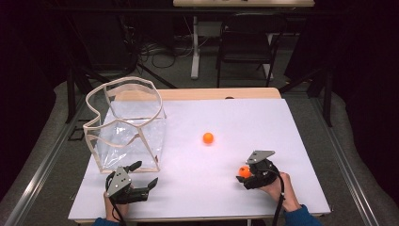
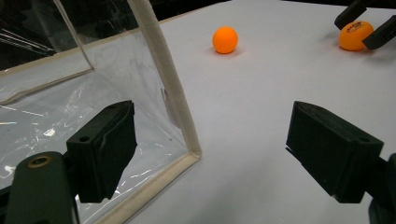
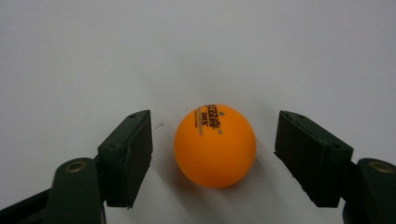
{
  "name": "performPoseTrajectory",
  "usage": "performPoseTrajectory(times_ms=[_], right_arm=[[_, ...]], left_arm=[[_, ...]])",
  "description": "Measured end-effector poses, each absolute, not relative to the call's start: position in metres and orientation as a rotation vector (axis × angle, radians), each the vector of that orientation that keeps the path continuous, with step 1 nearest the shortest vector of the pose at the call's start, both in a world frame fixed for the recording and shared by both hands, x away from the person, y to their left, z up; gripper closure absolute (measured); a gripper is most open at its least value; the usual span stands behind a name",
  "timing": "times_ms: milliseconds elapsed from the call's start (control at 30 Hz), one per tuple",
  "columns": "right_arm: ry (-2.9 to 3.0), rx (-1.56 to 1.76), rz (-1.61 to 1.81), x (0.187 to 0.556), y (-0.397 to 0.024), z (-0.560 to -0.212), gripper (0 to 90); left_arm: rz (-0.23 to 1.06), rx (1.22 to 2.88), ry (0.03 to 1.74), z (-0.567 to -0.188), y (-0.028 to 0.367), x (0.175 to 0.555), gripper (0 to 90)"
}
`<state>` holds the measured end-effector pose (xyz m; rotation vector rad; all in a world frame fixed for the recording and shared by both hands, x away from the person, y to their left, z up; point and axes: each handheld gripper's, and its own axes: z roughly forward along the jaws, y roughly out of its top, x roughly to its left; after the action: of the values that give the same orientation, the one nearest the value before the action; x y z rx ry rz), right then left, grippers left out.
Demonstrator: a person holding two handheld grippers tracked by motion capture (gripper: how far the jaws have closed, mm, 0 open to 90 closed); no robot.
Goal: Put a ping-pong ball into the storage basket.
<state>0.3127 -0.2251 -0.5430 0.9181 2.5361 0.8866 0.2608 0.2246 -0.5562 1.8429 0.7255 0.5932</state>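
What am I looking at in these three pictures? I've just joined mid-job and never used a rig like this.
No robot here: a person holds a two-jaw hand tool in each hand at a white table. The high view looks down from above the person's side. The other two pictures come from cameras riding on each tool, looking along its black jaws.

The left gripper stands open beside the corner of a clear plastic bag with a stiff pale rim. The right gripper has an orange ball resting between its jaws; small gaps show on both sides, so it isn't pinched yet. A second orange ball lies loose mid-table. Nothing is held at the moment.
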Motion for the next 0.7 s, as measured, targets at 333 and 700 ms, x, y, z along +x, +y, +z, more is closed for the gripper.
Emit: performPoseTrajectory(times_ms=[333, 700], right_arm=[[2.563, 0.925, 0.83, 0.313, -0.2229, -0.5451, 41.3], [2.568, 0.925, 0.806, 0.3132, -0.2244, -0.5456, 50.2]], left_arm=[[0.587, 1.848, 0.724, -0.5566, 0.2246, 0.2611, 15.9], [0.586, 1.857, 0.719, -0.5569, 0.2237, 0.2613, 15.9]])
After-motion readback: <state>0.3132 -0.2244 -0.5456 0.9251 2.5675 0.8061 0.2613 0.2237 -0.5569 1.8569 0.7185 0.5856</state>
